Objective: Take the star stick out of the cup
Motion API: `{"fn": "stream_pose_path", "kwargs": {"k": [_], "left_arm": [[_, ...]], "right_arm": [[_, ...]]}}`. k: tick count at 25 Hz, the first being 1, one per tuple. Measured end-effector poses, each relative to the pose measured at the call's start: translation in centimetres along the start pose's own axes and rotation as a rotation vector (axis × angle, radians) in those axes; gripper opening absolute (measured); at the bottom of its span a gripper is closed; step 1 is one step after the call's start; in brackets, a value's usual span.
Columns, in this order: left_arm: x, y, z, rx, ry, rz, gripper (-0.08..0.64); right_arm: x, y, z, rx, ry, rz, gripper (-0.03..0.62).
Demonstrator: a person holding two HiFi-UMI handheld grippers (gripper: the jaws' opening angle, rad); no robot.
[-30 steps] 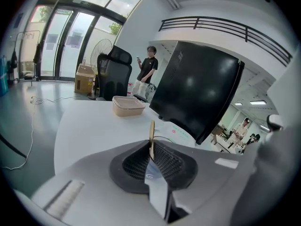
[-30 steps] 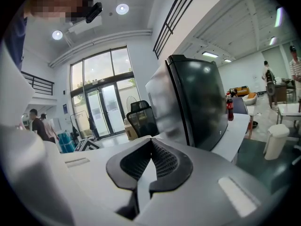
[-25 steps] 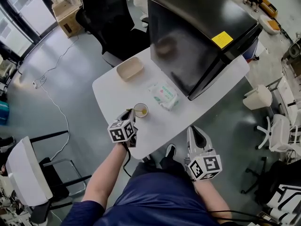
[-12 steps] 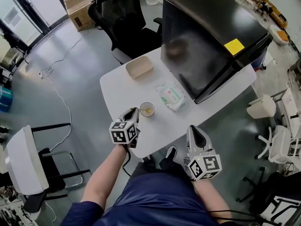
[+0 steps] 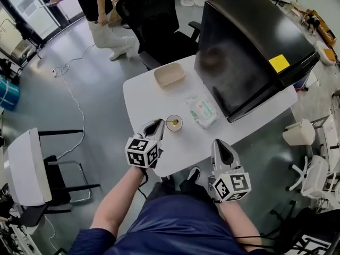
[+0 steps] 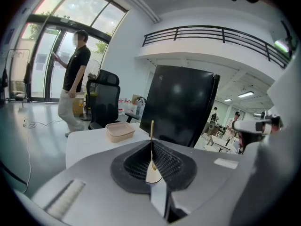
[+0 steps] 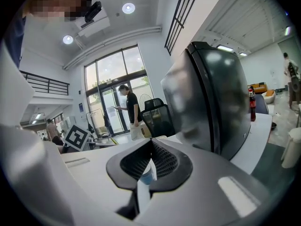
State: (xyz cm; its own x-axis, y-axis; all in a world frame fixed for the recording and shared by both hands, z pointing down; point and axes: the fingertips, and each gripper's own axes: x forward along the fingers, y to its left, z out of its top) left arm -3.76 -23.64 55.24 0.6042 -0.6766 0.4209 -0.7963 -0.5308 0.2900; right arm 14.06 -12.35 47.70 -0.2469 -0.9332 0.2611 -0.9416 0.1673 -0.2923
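**Head view drifts, left grip holds**

Table has slid rightward in my head view. My left gripper stays clenched on the star stick, whose far end sits in the cup. My right gripper is at the near edge, jaws pressed together, empty.

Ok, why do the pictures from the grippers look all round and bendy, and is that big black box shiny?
Left gripper view: a wide lens bends the balcony railing into a curve, and the corners go dark. Right gripper view: the same bending, plus a ceiling light glaring bright white. Head view: fairly sharp; the black box is glossy, with a soft, blurry reflection on its front.
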Motion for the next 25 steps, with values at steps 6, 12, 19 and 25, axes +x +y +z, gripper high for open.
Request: {"fn": "stream_pose_path", "kwargs": {"k": [6, 12, 19, 25], "left_arm": [[-1.6, -0.5, 2.4, 0.005, -0.057, 0.000, 0.009], [-3.6, -1.0, 4.4, 0.002, -0.108, 0.004, 0.009], [-5.9, -1.3, 5.8, -0.022, -0.163, 0.014, 0.009], [-7.6, -1.7, 6.5, -0.028, -0.199, 0.026, 0.009]], "right_arm": [[1.2, 1.0, 0.6, -0.022, 0.005, 0.046, 0.006], [2.0, 1.9, 1.3, -0.037, 0.002, 0.081, 0.007], [2.9, 2.7, 1.9, -0.053, -0.004, 0.114, 0.007], [3.3, 3.5, 2.2, -0.066, -0.005, 0.138, 0.006]]}}
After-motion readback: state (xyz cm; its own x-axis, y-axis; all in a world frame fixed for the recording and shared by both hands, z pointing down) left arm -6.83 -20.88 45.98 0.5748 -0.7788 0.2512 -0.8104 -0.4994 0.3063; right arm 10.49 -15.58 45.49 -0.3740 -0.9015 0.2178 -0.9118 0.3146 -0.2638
